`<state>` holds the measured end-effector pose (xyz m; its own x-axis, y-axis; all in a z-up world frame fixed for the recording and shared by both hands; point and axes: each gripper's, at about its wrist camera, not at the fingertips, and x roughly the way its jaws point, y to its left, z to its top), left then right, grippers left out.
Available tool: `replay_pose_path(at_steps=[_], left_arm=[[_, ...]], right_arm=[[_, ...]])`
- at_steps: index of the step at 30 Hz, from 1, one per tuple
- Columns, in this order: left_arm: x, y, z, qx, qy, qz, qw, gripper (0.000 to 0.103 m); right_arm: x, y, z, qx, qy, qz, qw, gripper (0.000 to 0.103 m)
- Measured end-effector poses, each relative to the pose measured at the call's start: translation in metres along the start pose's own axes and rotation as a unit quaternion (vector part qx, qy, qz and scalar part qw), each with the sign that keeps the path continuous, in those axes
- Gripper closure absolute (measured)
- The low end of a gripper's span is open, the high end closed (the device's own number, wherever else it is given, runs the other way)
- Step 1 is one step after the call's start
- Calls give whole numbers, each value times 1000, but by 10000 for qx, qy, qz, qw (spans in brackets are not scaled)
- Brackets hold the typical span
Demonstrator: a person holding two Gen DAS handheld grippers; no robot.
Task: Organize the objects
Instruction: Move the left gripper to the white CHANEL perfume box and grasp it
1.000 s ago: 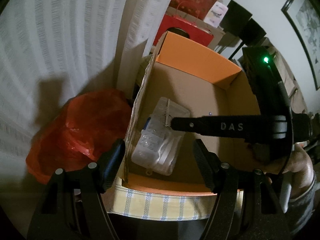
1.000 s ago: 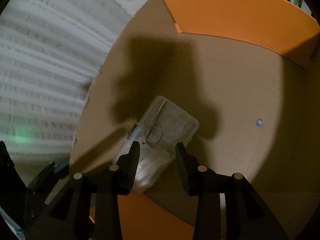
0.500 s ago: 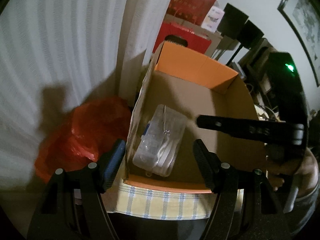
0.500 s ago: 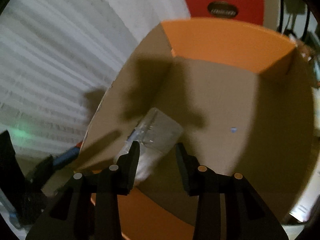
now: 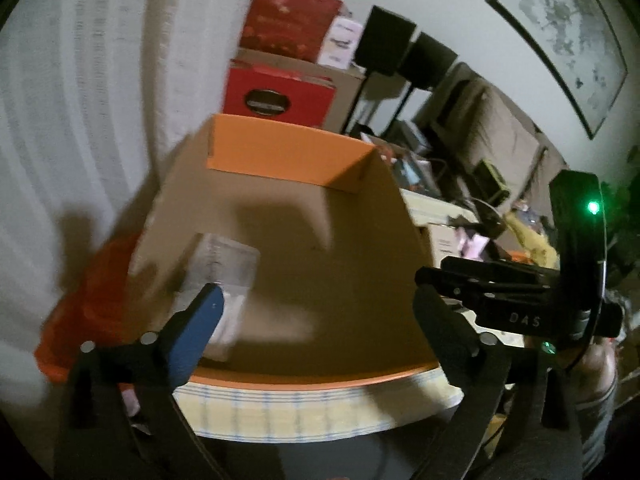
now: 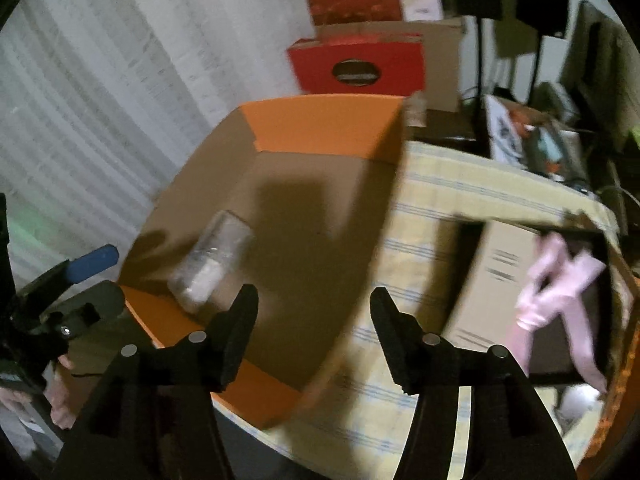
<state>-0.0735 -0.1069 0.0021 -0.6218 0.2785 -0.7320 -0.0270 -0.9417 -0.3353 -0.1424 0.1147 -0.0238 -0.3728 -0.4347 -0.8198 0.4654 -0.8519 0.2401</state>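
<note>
Left gripper (image 5: 316, 300): jaws spread wide, nothing between them; they have just been opening. One second ago the gap was clearly narrower. The blue pad of one of its fingers (image 5: 196, 332) now faces the lens.

Right gripper (image 6: 314, 304): jaws apart and empty, and they too have just been opening. One second ago it was low inside the box with the packet directly ahead of its tips; it now sits higher and back, over the box's right wall and the checked tablecloth (image 6: 424, 216).

Clear plastic packet (image 5: 224, 276): lies on the floor of the open cardboard box (image 5: 304, 152), against the left wall, in the near-left corner. Neither gripper touches it. Its place in the box matches the earlier frames.

Right of the box, on the tablecloth, a second carton (image 6: 504, 264) holds a pink item (image 6: 556, 284); this was out of view before.

Left of the box: an orange-red plastic bag (image 5: 84, 300).

Beyond the box: red gift boxes (image 5: 280, 92) stacked against a white curtain (image 5: 80, 100). Both views are motion-blurred.
</note>
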Motion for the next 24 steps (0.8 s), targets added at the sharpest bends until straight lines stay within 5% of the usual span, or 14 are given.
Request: replay_pose_path(at_steps=[10,24], left_arm=[[27,-53,-2,201,300,-316,9988,5],[78,-163,5,1348,534,11,9894,0]], right_arm=[[-50,-62,-23,344,-397,-627,9967,41],[-96,-121,-52,779,-735,-1056,9886,41]])
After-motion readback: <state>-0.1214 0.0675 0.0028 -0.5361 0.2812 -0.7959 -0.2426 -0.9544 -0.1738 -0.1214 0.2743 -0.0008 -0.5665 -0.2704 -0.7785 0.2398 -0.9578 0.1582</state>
